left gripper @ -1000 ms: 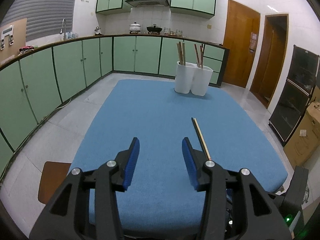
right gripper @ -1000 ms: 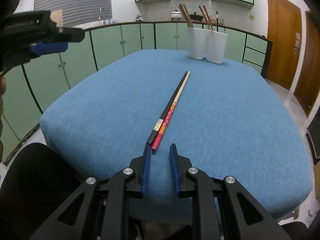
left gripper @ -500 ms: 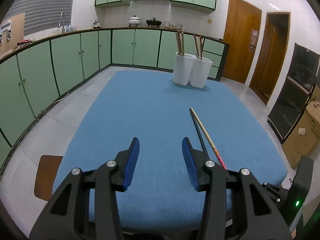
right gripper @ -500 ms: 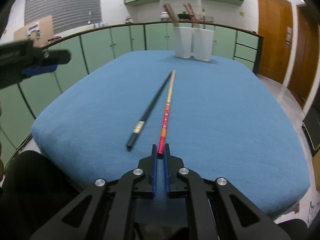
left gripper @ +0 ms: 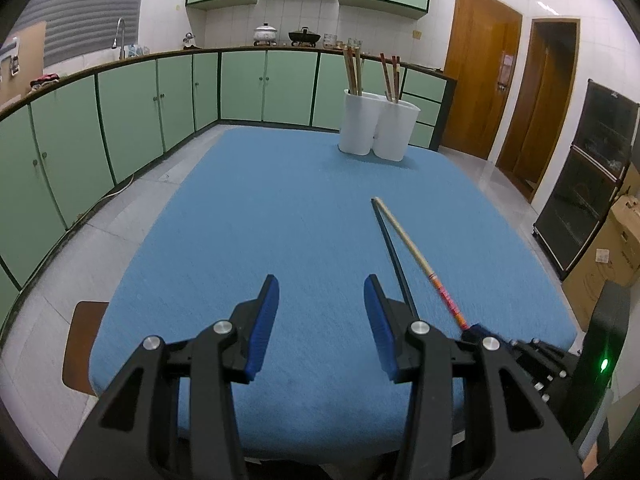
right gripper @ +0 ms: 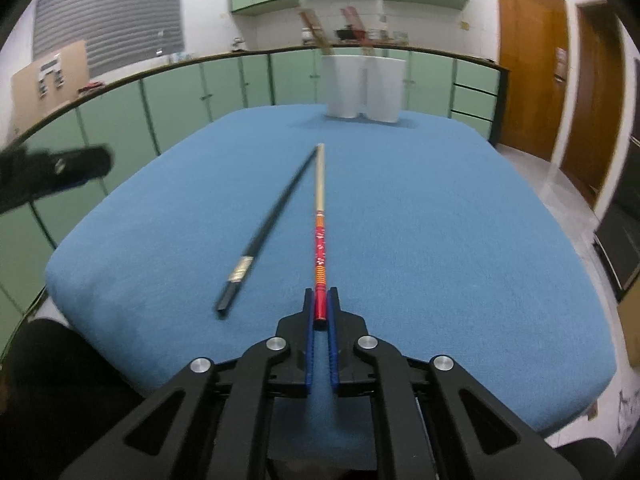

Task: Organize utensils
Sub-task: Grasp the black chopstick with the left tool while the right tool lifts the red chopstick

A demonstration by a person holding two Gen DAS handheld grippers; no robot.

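The right gripper (right gripper: 321, 312) has its blue-padded fingers (right gripper: 307, 336) clamped on the red end of the red-and-tan wooden chopstick (right gripper: 320, 216), which points toward the paired white plastic utensil holders (right gripper: 363, 88) across the blue cloth-covered table (right gripper: 440, 240). A black chopstick (right gripper: 272, 220) lies beside it, tips nearly touching. The left gripper (left gripper: 320, 320) hovers above the table, fingers apart.

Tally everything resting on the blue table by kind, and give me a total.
Chopsticks lying loose: 2, the red-handled chopstick and the black chopstick
White holders: 2, side by side at the far end, each with chopsticks standing in it (too blurred to count)
Total: 4
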